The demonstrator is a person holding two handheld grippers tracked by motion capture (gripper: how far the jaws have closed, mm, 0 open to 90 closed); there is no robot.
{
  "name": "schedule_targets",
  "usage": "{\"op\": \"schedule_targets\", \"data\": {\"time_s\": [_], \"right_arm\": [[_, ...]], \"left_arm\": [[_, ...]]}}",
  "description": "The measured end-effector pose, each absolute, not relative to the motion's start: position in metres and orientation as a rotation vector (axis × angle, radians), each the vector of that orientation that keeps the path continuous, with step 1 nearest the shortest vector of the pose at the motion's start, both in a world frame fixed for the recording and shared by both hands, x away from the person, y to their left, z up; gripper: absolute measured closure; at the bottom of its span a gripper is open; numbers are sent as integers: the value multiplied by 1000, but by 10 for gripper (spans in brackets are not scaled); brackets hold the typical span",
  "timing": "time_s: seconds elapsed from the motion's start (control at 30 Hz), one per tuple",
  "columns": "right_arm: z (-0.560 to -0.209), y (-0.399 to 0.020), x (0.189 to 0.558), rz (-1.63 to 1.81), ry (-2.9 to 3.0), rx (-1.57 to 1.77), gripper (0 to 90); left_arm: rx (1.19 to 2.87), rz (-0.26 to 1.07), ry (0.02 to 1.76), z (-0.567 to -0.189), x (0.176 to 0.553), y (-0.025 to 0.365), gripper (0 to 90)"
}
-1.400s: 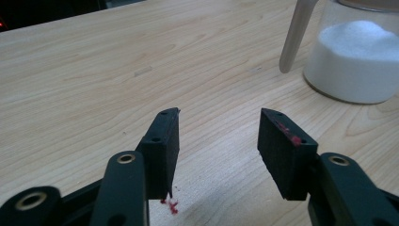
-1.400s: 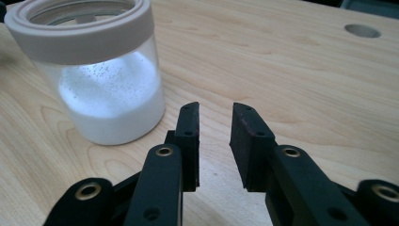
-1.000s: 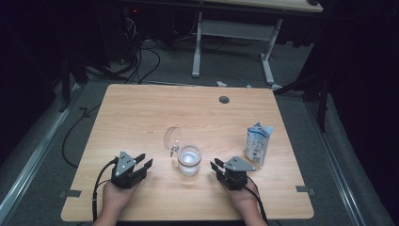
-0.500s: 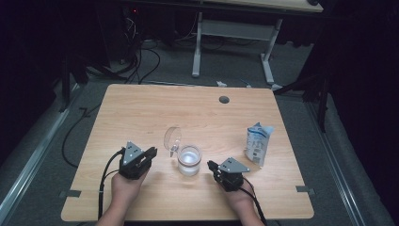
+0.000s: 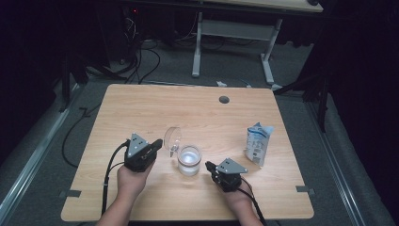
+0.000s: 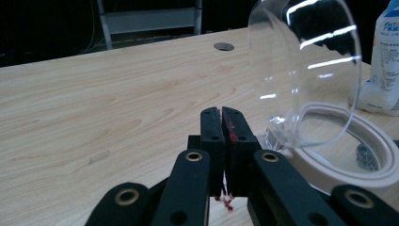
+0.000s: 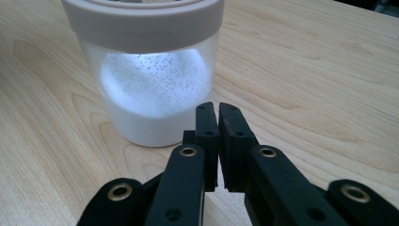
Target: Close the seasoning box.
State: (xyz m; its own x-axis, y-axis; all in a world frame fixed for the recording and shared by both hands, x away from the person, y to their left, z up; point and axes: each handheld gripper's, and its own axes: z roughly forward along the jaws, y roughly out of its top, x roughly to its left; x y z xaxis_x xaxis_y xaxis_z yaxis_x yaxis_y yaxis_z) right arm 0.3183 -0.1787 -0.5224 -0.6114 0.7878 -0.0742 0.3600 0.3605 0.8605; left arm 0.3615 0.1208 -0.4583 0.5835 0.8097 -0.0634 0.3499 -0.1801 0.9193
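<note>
Your left gripper (image 5: 151, 149) and right gripper (image 5: 210, 168) had just closed, empty, either side of the jar (image 5: 189, 160). Jar's lid (image 5: 172, 138) stood open; pouch (image 5: 258, 143) right of jar untouched, so filling looked pending.

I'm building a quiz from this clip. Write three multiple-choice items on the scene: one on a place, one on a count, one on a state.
1. Where does the white pouch stand?
A. right of the jar
B. left of the jar
C. on the floor

2. How many grippers are at the table?
A. one
B. two
C. three

3. How is the jar's clear lid?
A. shut flat
B. swung open
C. lying apart

Key: 1 A, the pouch stands right of the jar in the high view. 2 B, left gripper and right gripper. 3 B, the lid stands raised beside the rim.
</note>
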Motion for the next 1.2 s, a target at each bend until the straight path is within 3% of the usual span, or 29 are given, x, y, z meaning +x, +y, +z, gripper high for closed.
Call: {"op": "schedule_targets", "data": {"time_s": [1.2], "right_arm": [[-523,-171,316,1171,2170,950,888]], "left_arm": [[1767,511,864,-453,350,97,897]]}}
